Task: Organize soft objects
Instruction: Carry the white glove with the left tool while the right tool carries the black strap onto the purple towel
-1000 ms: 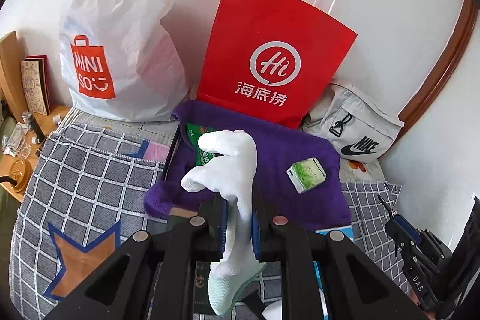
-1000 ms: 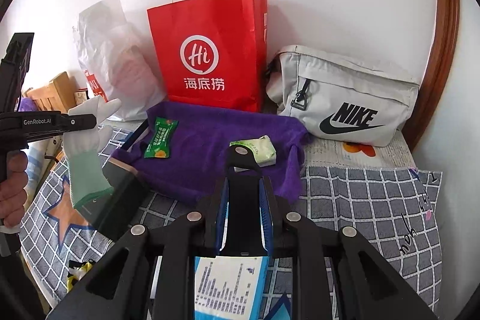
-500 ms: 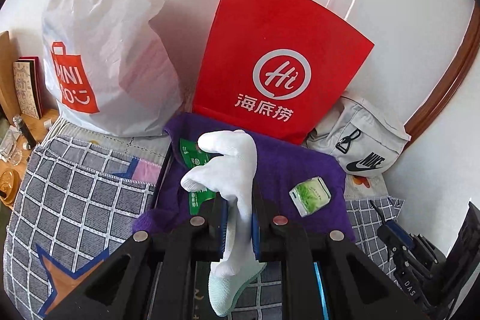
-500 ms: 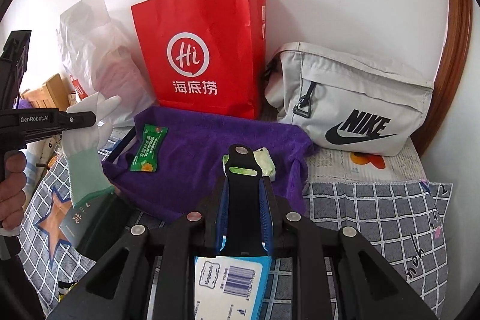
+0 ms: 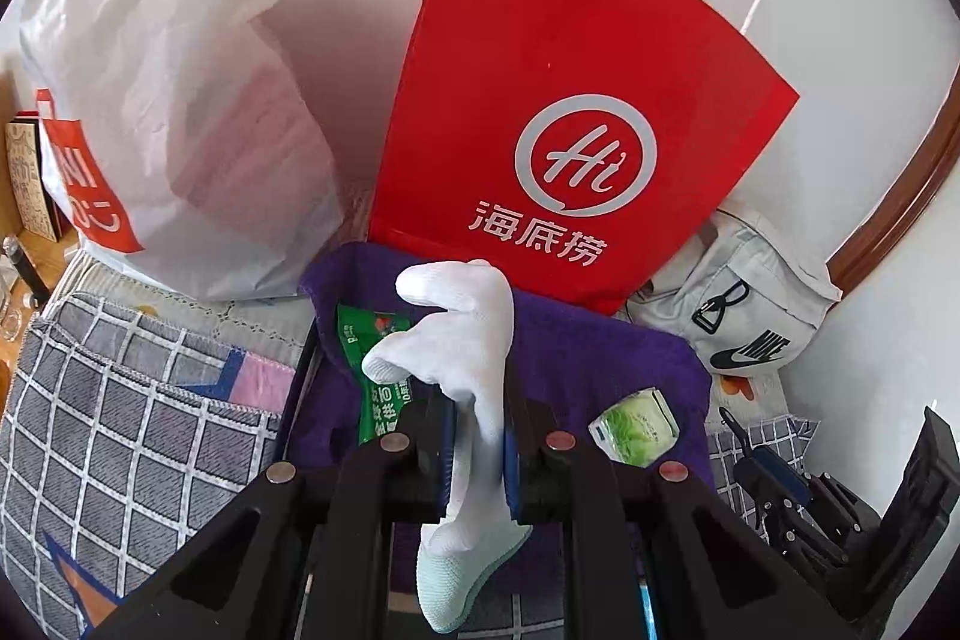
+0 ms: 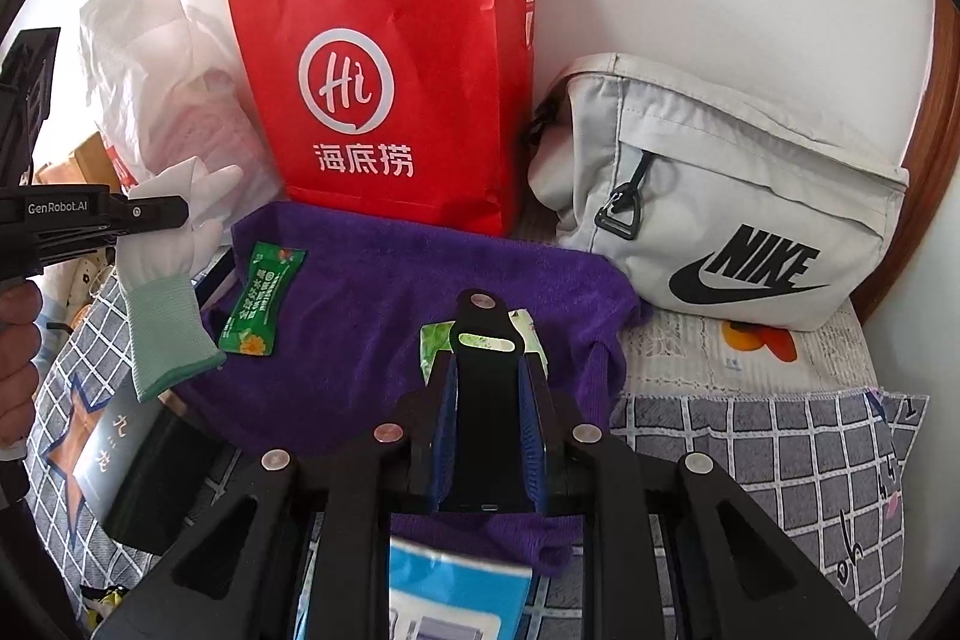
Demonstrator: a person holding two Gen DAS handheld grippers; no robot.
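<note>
1. Both hand-held grippers have closed in on the far wall since the earlier frames: the red paper bag (image 5: 576, 112) and the purple towel (image 6: 420, 280) now fill more of each view.
2. The left hand-held gripper (image 5: 477, 430) is clamped on a white glove (image 5: 462, 340), whose fingers stick up above the jaws while the mint cuff hangs below them, over the near edge of the towel.
3. The right hand-held gripper (image 6: 487, 400) is pinched on a flat black strap-like thing (image 6: 483, 436); what it is exactly I cannot tell.
4. On the towel lie a green snack packet (image 6: 261, 304) and a small tissue pack (image 5: 636, 424), well apart from each other.
5. My reading is that the job is in its middle: two items are lifted and carried but not yet set down, and the destination, perhaps the towel or the red bag, is not settled by these views.
6. The grey Nike pouch (image 6: 720, 196) and the white plastic bag (image 5: 180, 70) stand untouched against the wall.
</note>
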